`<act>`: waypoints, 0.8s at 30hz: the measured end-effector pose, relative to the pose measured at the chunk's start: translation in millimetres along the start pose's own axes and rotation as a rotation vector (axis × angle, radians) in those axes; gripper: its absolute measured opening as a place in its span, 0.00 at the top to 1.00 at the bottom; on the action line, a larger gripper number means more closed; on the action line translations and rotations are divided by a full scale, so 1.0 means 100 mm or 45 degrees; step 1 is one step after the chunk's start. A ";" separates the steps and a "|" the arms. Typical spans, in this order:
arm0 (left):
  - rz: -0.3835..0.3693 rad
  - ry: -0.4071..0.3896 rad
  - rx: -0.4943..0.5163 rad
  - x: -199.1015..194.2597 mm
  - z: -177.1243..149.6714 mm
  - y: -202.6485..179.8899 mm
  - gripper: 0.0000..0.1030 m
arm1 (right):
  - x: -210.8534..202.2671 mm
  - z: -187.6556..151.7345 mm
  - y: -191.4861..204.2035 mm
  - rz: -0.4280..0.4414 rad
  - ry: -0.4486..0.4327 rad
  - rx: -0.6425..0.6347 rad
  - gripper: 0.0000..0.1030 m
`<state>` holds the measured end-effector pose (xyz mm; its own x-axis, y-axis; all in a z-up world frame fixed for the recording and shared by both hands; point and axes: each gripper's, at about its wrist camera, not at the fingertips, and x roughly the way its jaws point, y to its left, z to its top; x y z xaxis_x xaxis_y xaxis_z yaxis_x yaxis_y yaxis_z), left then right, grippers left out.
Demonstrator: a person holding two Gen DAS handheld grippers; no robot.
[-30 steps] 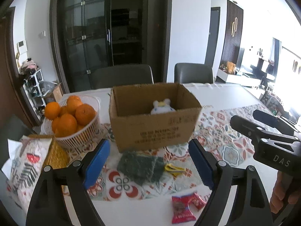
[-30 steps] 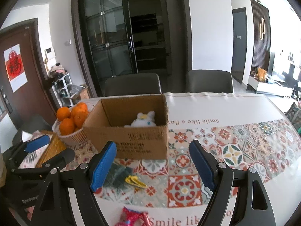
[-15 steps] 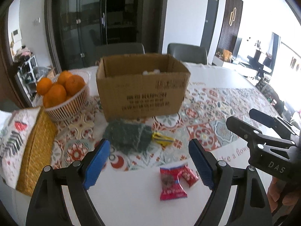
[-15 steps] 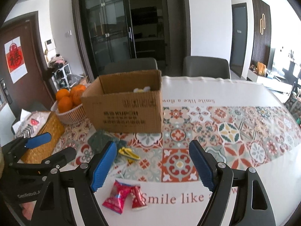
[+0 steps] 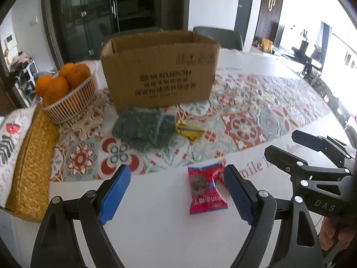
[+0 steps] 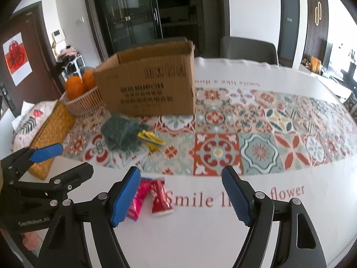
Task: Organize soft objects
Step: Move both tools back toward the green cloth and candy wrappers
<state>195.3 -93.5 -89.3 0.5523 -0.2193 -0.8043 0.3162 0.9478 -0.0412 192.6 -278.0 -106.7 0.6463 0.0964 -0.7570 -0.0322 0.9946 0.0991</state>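
Left gripper (image 5: 176,187): the jaws stand wide apart and hold nothing; only bare white table (image 5: 156,223) lies under most of the gap.
Right gripper (image 6: 180,192): the jaws are closing, but no thing is pressed between the pads; the gap between them is over the printed words of the table.
Red snack packets (image 5: 206,192): two small red wrappers lie flat on the white part of the table, touching each other, near the front edge of the patterned runner (image 5: 245,120).
Packets from the left jaws: they lie toward the right finger, the small one just beside its blue pad; the bigger one has its long axis roughly along the fingers.
Packets from the right jaws: in the right wrist view they lie by the left finger (image 6: 125,198), which partly hides one of them.
Nearer hand: I judge the left gripper is better placed, because the bigger packet is already inside its gap.
Green knitted cloth (image 5: 142,129): it lies on the runner, in front of the cardboard box (image 5: 158,73), well ahead of both grippers.
Yellow object (image 5: 189,130): small, beside the cloth on its right; I cannot tell what it is.
Box content: not visible from here.
Next move, my judgement: shift a little sideways to centre a packet, then close.
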 end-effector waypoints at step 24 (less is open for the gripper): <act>-0.159 0.217 0.023 0.61 -0.13 -0.11 0.29 | 0.59 -0.46 0.06 0.163 0.213 -0.090 0.44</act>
<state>214.8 -114.5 -145.5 0.3705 -0.2907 -0.8822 0.3884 0.9112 -0.1372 195.6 -264.9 -179.9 0.4981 0.2214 -0.8384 -0.1634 0.9735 0.1600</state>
